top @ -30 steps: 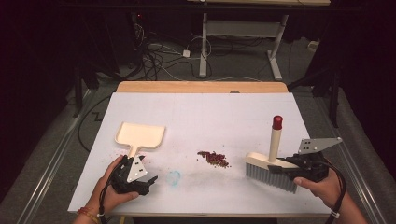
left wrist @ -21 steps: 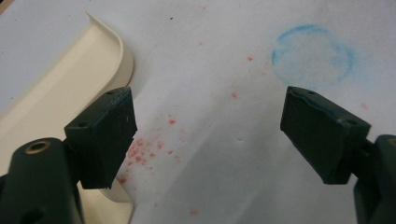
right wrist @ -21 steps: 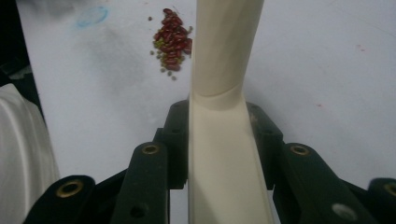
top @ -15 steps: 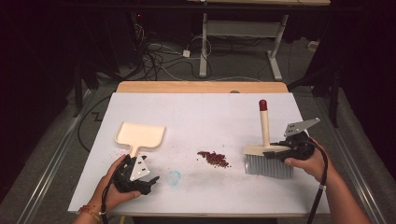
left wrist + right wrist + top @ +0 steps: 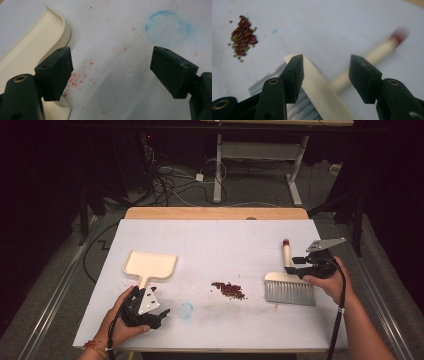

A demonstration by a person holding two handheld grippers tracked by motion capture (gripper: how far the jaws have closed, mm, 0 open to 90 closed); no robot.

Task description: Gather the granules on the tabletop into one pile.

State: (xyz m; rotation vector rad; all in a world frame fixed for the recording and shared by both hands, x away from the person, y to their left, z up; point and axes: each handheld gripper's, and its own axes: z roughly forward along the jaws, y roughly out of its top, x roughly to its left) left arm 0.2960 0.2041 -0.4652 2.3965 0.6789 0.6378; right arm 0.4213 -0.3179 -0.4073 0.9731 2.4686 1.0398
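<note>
The brush [image 5: 290,287] lies flat on the white table cover [image 5: 215,245], at your right, its grey bristles fanned toward you and its pale round handle with the red tip pointing away. Your right gripper [image 5: 309,265] hovers just beside the handle's base; its jaws have just been opening and now stand about half apart. In the right gripper view the brush's cream back runs up between them, but the pads do not press on it, so the brush looks set down rather than held. It sits a short way right of the small heap of dark red crumbs [image 5: 229,289], likely parked within easy reach of them for the sweep.

The dustpan [image 5: 150,266] rests flat at your left, a smooth cream plastic scoop with a raised curved rim and a short stub handle toward you. Your left gripper [image 5: 156,312] sits near that handle with its jaws wide apart and nothing between them; in the left gripper view the pan's rim lies just beside one pad, not inside the gap.

Between pan and crumbs a faint blue ring [image 5: 186,309] marks the cover, with pinkish specks scattered round it. The cover is matte, paper-like and a little smudged.
</note>
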